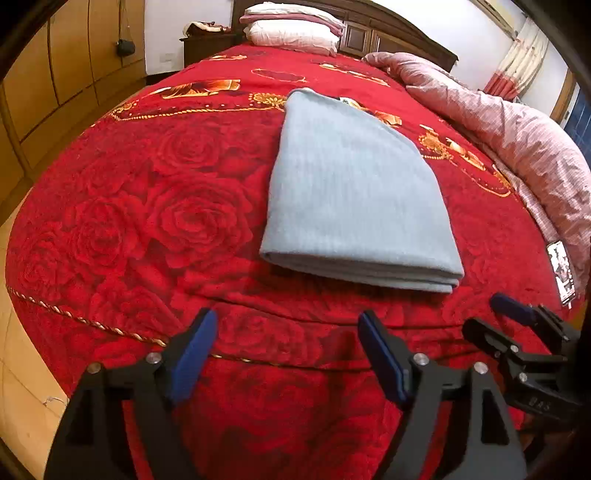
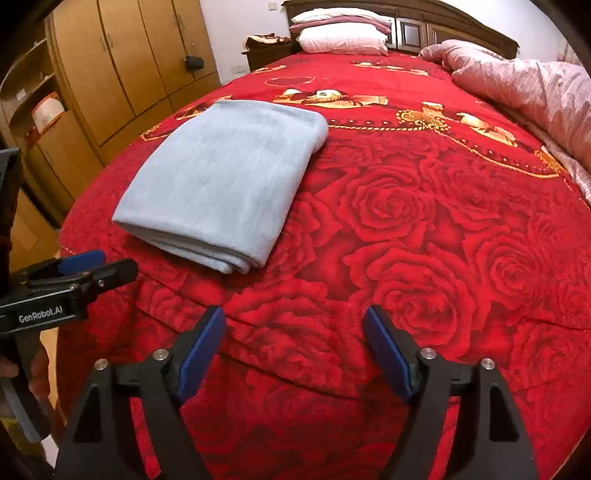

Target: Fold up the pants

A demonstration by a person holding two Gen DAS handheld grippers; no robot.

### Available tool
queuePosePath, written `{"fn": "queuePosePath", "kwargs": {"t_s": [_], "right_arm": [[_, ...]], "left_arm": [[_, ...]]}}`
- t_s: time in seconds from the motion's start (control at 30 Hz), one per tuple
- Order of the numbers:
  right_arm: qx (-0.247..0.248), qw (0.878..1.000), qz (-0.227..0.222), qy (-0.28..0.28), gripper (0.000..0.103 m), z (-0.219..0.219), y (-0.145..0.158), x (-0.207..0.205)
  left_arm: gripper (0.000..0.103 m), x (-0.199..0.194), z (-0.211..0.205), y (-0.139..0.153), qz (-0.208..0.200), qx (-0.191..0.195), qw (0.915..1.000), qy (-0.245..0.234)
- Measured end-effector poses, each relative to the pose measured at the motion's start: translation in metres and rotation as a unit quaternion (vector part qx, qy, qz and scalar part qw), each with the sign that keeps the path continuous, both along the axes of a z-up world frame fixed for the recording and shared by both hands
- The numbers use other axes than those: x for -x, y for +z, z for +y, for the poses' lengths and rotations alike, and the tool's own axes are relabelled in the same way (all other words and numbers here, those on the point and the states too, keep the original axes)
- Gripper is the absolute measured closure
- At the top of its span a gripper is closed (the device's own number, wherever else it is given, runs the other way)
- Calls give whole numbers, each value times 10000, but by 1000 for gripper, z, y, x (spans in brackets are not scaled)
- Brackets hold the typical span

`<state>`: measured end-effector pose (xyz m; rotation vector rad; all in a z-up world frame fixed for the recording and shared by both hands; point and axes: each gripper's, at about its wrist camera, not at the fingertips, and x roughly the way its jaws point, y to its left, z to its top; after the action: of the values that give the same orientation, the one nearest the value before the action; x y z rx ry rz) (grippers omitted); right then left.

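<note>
- Pants (image 1: 354, 192) lie already folded into a flat blue-grey stack on the red bedspread (image 1: 155, 206), long axis running away toward the pillows (image 1: 291, 26)
- Left gripper (image 1: 288, 354) sits just short of the stack's near edge, jaws wide and empty; it looks the nearer one
- Right gripper (image 2: 295, 343), also spread wide holding nothing, has the stack ahead to its left
- Pink quilt (image 1: 517, 140) and a phone (image 1: 561, 273) lie well apart from the stack; nothing blocks the way
</note>
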<state>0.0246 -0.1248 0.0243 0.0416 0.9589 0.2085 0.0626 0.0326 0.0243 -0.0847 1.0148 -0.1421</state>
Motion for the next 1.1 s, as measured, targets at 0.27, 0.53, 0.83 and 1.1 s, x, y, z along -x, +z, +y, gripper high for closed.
{"fn": "queuePosePath", "kwargs": {"t_s": [0.27,0.53,0.83,1.1], "right_arm": [[189,9995,-190,-188,14,-3,-1,-3],[90,9997,-169,-124,13,0,-3,-11],[49,9997,-222,-53,13,7,0,-10],[112,9999,-80,-1,8,7,-18,-15]], "left_arm": [[7,-3,-15,-11,-102,-675,9976,69],[3,-5,-18,-11,-137,-690,9974,182],[1,-12,-8,-4,-151,-489,9982,324],[0,-14,-15,-20,-62,-812,9965,193]]}}
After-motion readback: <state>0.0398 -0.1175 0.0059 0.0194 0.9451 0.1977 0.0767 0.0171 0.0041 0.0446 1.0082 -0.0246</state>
